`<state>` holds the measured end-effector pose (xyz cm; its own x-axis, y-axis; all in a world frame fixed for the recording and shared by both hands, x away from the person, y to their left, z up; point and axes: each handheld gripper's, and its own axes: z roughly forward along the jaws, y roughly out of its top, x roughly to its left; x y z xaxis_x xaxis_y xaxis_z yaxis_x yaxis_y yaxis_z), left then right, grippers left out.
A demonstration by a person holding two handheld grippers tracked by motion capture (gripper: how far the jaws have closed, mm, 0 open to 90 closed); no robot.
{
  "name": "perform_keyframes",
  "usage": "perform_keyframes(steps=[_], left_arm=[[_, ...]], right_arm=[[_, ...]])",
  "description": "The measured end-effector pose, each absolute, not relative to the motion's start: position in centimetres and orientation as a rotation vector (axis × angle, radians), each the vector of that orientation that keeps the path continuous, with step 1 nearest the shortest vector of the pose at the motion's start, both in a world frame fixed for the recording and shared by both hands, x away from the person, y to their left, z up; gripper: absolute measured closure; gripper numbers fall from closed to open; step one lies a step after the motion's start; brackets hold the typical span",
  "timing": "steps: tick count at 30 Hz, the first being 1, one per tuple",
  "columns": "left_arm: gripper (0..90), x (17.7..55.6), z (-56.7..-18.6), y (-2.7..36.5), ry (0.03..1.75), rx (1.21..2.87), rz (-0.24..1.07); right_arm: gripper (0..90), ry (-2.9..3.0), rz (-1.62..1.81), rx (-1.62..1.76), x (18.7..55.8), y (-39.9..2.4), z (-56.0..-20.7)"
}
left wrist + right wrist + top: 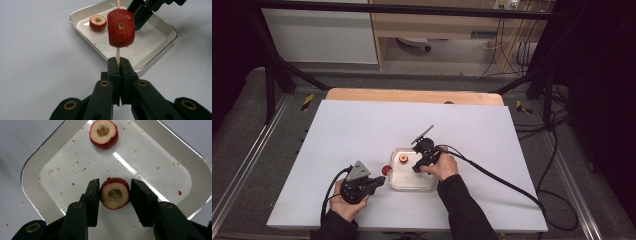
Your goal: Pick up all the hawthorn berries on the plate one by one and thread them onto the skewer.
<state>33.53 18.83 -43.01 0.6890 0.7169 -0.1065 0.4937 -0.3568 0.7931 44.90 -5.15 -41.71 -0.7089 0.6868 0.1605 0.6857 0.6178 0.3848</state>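
High view: the white tray [428, 186] serves as the landmark and lies on the white table [362, 130]. The left gripper [379, 181] sits just left of the tray and holds a skewered red fruit piece [386, 170] beside the tray's left rim. The right gripper [417, 168] is over the tray's middle, pointing down into it. One cored fruit piece [403, 159] lies near the tray's far left corner.

Left gripper view: the jaws are pressed together, pinching a thin wooden skewer [118, 55]. The skewer stands upright through the red fruit piece [121, 28], which hangs above the tray's near rim [140, 67]. The loose cored piece [98, 23] lies inside the tray beyond it.

Right gripper view: the jaws flank a second cored fruit piece [115, 193] resting on the tray floor. The left pad touches it; a narrow gap is visible at the right pad. The other cored piece [103, 133] lies farther in, well apart.
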Motion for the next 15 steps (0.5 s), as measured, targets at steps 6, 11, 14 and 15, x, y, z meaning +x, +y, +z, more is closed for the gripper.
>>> perform_keyframes(steps=[6, 11, 14, 15], left_arm=[[88.6, 33.5, -42.9, 18.8, 0.929, 2.025, 0.325], [88.6, 33.4, -42.8, 18.8, 0.927, 2.018, 0.328], [88.6, 33.3, -42.8, 18.9, 0.924, 2.012, 0.332], [88.6, 33.3, -42.7, 18.9, 0.925, 2.007, 0.33]], right_arm=[[60.7, 2.805, 0.713, 1.243, 44.8, -5.4, -41.1], [60.8, 2.741, 0.844, 1.317, 44.3, -6.0, -39.4], [60.8, 2.684, 0.935, 1.363, 43.9, -6.5, -38.3], [60.9, 2.661, 0.964, 1.376, 43.7, -6.6, -38.0]])
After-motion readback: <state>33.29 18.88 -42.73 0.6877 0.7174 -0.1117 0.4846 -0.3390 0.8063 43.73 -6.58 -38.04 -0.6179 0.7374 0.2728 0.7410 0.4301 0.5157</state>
